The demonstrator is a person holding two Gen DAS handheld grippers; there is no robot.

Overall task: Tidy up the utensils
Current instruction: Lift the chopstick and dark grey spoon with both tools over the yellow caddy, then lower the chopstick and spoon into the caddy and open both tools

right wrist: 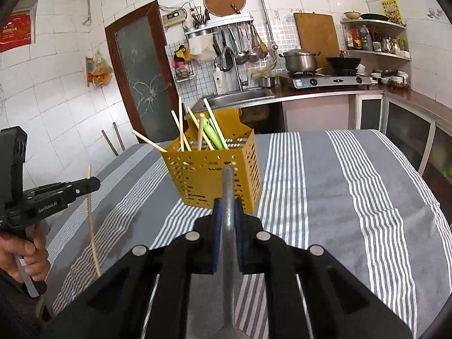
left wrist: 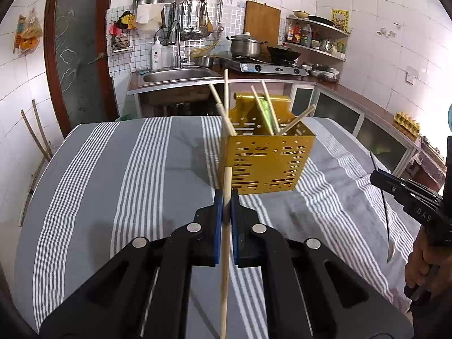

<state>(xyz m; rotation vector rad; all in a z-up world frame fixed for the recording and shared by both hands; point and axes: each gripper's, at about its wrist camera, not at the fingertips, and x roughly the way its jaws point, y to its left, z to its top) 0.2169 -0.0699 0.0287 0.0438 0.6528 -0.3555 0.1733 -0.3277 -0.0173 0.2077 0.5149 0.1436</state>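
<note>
A yellow perforated utensil holder stands on the striped tablecloth, with several wooden chopsticks and a green item leaning inside. My left gripper is shut on one wooden chopstick, which runs lengthwise between the blue pads and points toward the holder. My right gripper is shut on the handle of a grey metal utensil; its rounded end points at the holder's front wall. Each view also shows the other gripper from the side: the right gripper with the thin metal utensil, and the left gripper with the chopstick.
A grey cloth with white stripes covers the table. Behind it are a sink, a gas stove with a pot and a wok, and shelves. A person's hand grips the left tool's handle.
</note>
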